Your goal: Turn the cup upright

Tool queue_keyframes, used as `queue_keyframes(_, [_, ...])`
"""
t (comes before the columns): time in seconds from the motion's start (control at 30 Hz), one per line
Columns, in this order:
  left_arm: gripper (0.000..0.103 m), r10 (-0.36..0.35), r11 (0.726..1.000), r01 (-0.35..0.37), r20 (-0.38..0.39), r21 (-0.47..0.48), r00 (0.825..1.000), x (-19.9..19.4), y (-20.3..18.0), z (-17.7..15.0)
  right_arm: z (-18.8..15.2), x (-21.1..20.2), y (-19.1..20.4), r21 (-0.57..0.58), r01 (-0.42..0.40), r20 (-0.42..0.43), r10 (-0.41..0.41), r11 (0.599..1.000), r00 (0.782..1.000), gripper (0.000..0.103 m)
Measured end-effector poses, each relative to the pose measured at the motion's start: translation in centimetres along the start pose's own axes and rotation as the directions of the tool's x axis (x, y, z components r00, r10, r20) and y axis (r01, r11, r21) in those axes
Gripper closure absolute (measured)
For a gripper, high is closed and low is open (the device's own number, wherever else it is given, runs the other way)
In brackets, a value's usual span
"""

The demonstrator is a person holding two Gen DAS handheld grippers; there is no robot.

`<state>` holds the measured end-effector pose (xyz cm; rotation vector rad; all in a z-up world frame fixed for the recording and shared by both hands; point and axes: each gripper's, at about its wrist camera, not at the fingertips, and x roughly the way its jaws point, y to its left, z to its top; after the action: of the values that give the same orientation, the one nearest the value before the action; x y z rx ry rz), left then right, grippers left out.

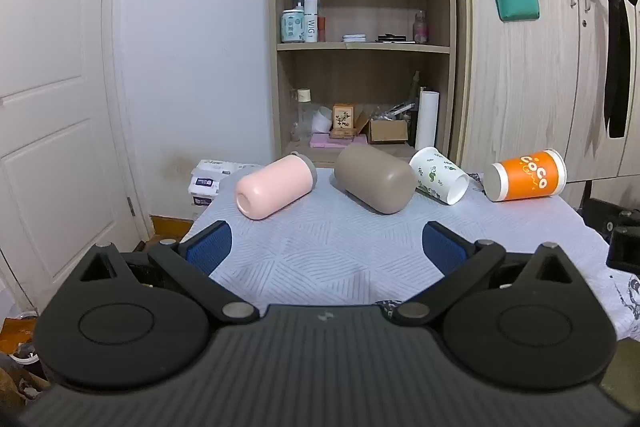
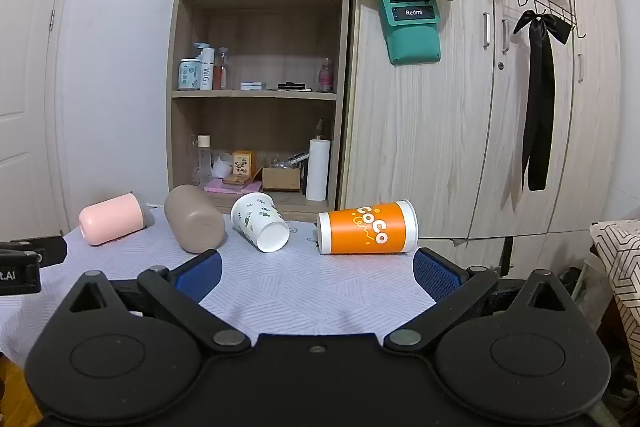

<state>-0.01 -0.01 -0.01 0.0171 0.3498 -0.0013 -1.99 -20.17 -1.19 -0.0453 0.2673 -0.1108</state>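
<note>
Left gripper (image 1: 326, 247) jaws spread wide, empty, right gripper (image 2: 318, 277) likewise, four cups lying sideways

Both cameras sit low at the near edge of the table (image 1: 340, 247), side by side, looking across it at the same shelf (image 2: 256, 95).

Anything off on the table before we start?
All four cups lie on their sides: pink cup, taupe cup, leaf-print paper cup, orange paper cup. No spill visible. Left gripper and right gripper open, empty.
</note>
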Motion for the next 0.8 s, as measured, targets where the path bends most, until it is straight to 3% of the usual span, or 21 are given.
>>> queue_keyframes(0.8, [0.0,-0.013,0.999,0.013,-0.005,-0.039,1.0,0.4,1.1,-0.1,-0.1,0.2,0.0,-0.013,-0.008,-0.008,0.008,1.0,1.0,0.0])
